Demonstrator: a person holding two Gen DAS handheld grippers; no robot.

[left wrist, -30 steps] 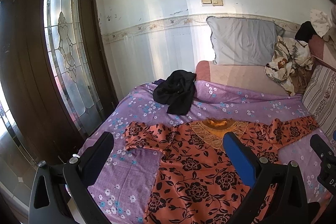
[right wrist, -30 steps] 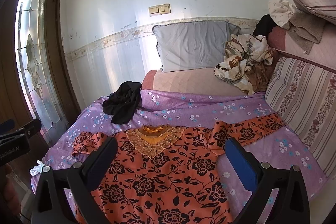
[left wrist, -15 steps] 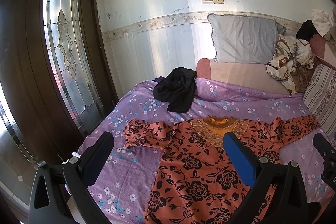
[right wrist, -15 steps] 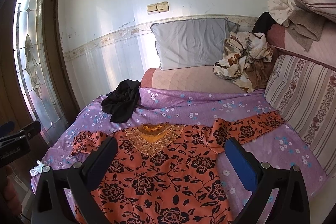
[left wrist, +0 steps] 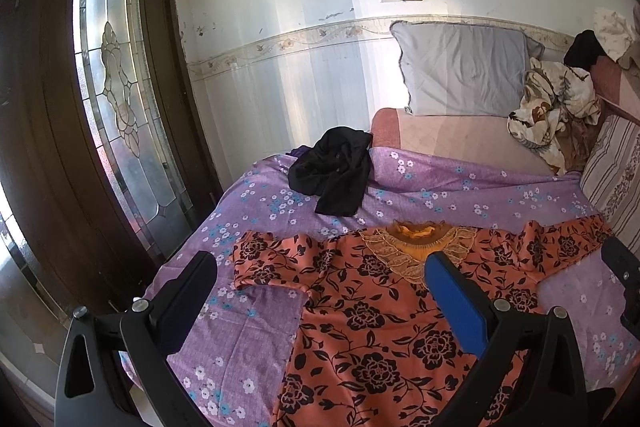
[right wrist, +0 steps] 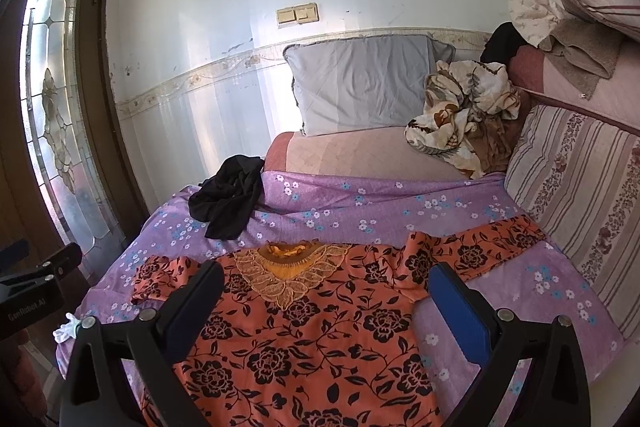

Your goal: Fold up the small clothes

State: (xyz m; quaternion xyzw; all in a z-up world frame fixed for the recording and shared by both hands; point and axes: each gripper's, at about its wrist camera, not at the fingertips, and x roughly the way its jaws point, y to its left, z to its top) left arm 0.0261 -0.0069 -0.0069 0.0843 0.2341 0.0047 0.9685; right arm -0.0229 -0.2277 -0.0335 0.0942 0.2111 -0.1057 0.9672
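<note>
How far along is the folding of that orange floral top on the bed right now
Done: the orange floral top lies spread flat on the purple sheet, sleeves out. In hand: nothing; the left gripper and right gripper hover open above it. Left: every fold, plus the crumpled black garment behind it.

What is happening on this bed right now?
A person holds two grippers over an orange floral top spread flat on the purple bedsheet, sleeves out to both sides. The left gripper and right gripper are both open, holding nothing. No fold is made yet. A crumpled black garment lies beyond the top.
</note>
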